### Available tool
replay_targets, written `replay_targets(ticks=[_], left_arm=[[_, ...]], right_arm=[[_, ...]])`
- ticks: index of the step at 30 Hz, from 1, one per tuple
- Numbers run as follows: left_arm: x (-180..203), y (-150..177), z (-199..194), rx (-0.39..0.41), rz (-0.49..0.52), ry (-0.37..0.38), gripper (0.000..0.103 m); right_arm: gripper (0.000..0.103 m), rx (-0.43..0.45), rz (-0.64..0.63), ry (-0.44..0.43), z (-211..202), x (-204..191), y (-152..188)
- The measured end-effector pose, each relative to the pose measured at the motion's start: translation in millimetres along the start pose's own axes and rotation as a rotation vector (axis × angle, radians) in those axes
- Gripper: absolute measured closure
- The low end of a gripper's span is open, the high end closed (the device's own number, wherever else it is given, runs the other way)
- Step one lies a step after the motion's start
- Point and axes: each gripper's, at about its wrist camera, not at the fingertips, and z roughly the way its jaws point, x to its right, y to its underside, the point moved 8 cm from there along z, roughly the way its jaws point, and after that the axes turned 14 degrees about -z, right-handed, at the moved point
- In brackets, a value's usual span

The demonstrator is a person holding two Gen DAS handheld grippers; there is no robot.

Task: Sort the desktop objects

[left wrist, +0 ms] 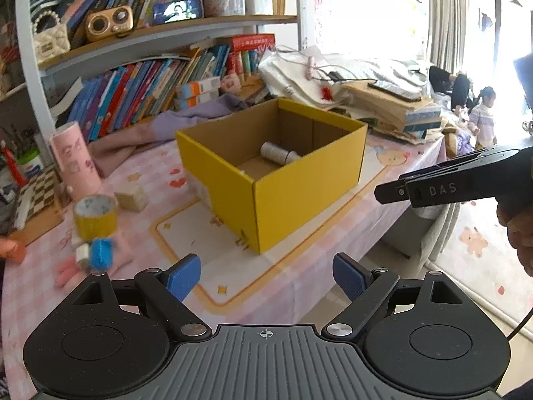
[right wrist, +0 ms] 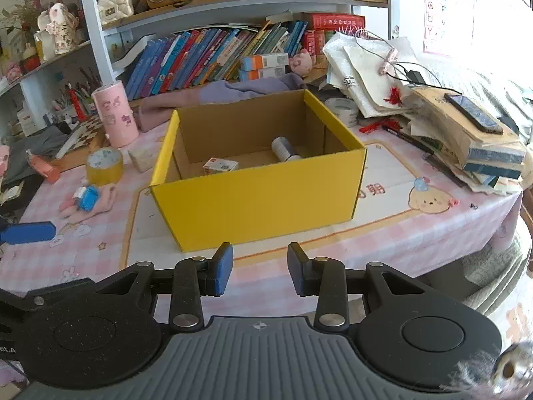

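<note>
A yellow cardboard box stands open on the pink checked tablecloth. Inside it lie a silver cylinder and a small white and red carton. My left gripper hovers wide open and empty before the box's near corner; one of its blue fingers shows at the left edge of the right wrist view. My right gripper hangs in front of the box's near wall, jaws narrowly apart with nothing between them. To the box's left lie a yellow tape roll, a small blue object and a beige block.
A pink cylinder and a chessboard stand at the left. Books fill the shelf behind. A stack of papers with a phone and a white tape roll crowds the right. The table edge drops off at the near right.
</note>
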Motion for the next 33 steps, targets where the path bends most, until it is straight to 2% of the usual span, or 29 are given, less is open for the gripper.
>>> replay_targets(ticks=[17,33], left_arm=[[-34.6,28.4,-23.4,-0.005,-0.068,-0.092,0.014],[-86.2,45.1,-46.9,0.005,-0.213,-0.215,0.014]], right_arm=[[0.067,-0.038,-0.024,-0.080,-0.3,-48.6,20.6],[0.065,-0.048,-0.144,-0.199,9.5,-108.3,7.2]])
